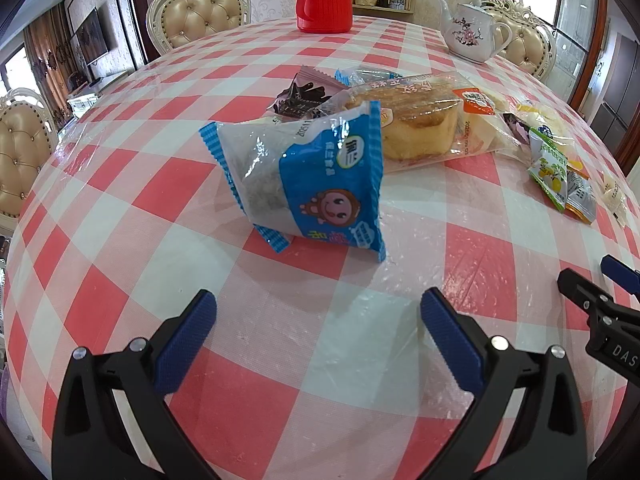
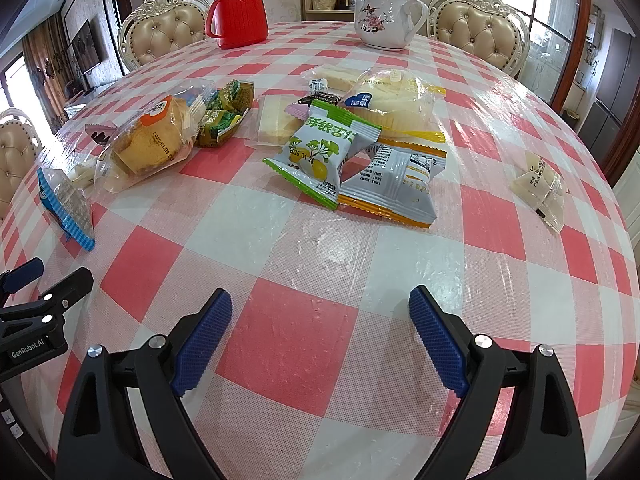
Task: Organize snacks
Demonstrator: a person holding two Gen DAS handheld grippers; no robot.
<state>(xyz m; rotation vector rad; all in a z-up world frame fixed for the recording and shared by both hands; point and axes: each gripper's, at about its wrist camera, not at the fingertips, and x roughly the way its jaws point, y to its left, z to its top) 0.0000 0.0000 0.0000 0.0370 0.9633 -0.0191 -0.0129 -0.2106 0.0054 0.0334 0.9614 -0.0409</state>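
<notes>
Two grippers, both spread wide, holding nothing, above the checked tablecloth (image 1: 120, 216). Left gripper (image 1: 318, 316): faces blue snack packet (image 1: 316, 184), propped tilted, long axis slanting left-far to right-near. Right gripper (image 2: 320, 312): faces green ginkgo packet (image 2: 320, 152) overlapping orange-edged packet (image 2: 394, 184).

Home dining room, checked tablecloth (image 2: 304, 336), tufted chairs (image 2: 476, 28), teapot (image 2: 384, 20), red thermos (image 2: 239, 12)

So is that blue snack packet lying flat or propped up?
Propped up: the blue snack packet stands tilted on its lower edge on the checked tablecloth.
</notes>
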